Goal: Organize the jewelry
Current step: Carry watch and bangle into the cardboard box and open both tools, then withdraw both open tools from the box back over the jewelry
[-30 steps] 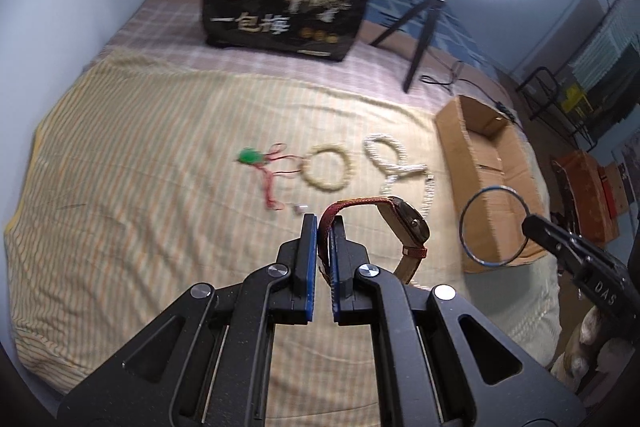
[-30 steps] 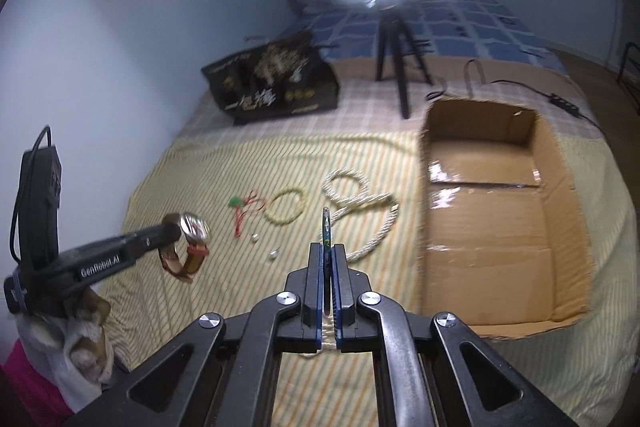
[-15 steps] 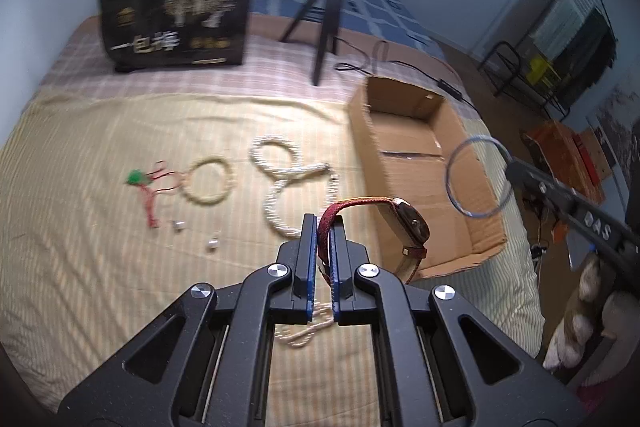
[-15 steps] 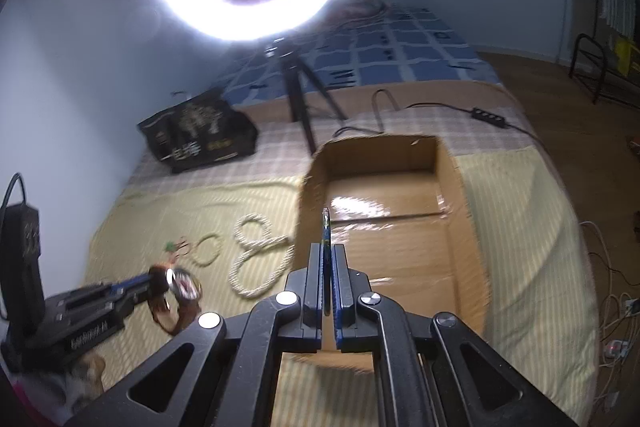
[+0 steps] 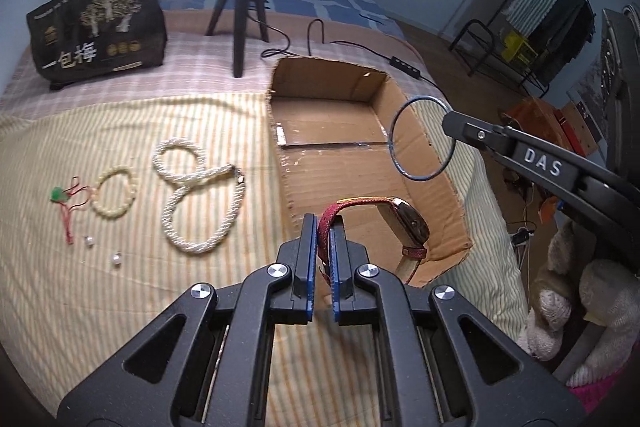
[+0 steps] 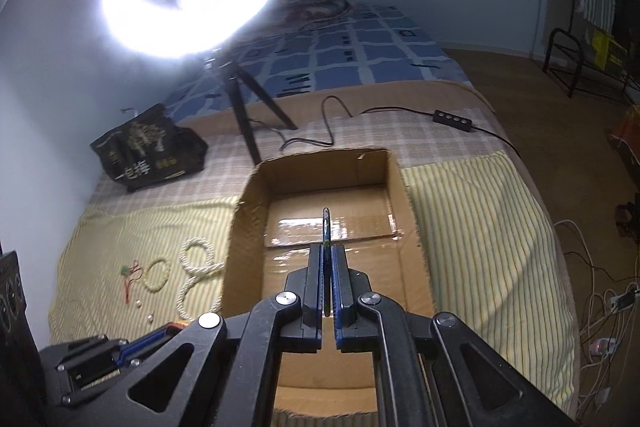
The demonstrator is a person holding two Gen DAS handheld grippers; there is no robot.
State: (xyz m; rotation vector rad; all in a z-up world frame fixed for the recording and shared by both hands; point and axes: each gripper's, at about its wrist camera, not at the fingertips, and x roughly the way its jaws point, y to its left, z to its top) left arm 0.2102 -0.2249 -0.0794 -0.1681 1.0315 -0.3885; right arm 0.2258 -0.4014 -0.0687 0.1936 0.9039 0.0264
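Observation:
My left gripper [image 5: 323, 227] is shut on the red strap of a wristwatch [image 5: 404, 223], held over the near left edge of the open cardboard box [image 5: 416, 123]. My right gripper [image 6: 327, 251] is shut on a thin blue bangle [image 6: 326, 225], seen edge-on above the box [image 6: 240, 227]; in the left wrist view the bangle [image 5: 400, 159] hangs as a ring over the box's right wall. On the striped cloth lie a white rope necklace [image 5: 200, 195], a cream bead bracelet [image 5: 114, 197], a red cord with a green charm [image 5: 64, 199] and two loose pearls [image 5: 116, 259].
A black printed bag [image 5: 100, 31] and a ring light tripod [image 5: 240, 7] stand behind the box, with a cable and power strip [image 6: 452, 117] beside them. The bed edge drops to the floor on the right, where stuffed toys [image 5: 580, 307] lie.
Both grippers have swung right towards the box with their loads. The watch now hangs at the box's near left edge, and the bangle is over the box interior.

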